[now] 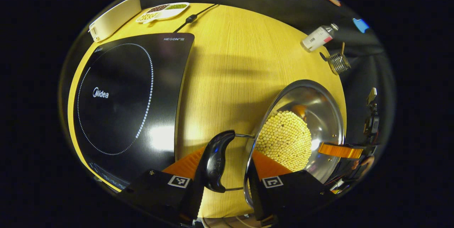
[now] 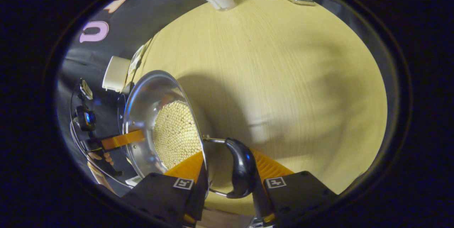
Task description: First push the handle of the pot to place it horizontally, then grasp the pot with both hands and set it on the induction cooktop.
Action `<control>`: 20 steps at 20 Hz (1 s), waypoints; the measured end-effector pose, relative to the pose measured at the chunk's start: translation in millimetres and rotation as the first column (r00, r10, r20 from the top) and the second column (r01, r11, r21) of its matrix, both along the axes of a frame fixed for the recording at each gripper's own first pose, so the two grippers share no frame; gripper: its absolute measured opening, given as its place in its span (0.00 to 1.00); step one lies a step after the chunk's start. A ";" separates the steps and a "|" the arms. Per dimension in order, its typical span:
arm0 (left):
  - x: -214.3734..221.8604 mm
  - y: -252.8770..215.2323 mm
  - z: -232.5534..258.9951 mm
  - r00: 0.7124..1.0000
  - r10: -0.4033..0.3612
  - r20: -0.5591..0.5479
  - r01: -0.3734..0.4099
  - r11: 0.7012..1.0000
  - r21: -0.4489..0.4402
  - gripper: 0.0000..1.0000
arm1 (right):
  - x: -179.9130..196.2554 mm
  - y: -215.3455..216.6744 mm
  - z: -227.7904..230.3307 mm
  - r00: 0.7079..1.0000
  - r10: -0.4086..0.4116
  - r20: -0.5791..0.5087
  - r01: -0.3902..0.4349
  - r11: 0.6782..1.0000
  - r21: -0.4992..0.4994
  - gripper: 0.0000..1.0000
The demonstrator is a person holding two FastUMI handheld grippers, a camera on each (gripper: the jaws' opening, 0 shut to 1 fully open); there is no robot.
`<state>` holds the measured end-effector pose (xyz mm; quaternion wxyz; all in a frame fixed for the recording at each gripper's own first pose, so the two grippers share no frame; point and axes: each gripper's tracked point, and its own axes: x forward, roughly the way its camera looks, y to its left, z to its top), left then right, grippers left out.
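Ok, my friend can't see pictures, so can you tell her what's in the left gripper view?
The left gripper closes around the black side handle of a shiny steel pot full of small pale beans on a yellow wooden table. A black induction cooktop lies to the left, a white bottle farther back.
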<state>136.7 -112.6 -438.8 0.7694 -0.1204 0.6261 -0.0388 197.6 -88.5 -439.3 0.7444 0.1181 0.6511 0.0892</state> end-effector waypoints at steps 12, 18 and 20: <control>-27.0 41.9 66.5 0.996 -0.050 0.068 0.048 0.998 0.033 0.62 | -41.7 41.1 57.1 0.998 -0.009 0.058 0.007 1.000 0.023 0.53; -32.4 112.5 90.3 0.990 -0.039 0.133 0.035 0.999 0.031 0.61 | -58.4 108.2 71.9 0.997 0.010 0.082 -0.011 1.000 0.019 0.53; -35.5 143.6 93.0 0.989 -0.034 0.145 0.031 0.999 0.022 0.59 | -65.7 136.5 75.1 0.996 0.007 0.087 -0.009 1.000 0.017 0.53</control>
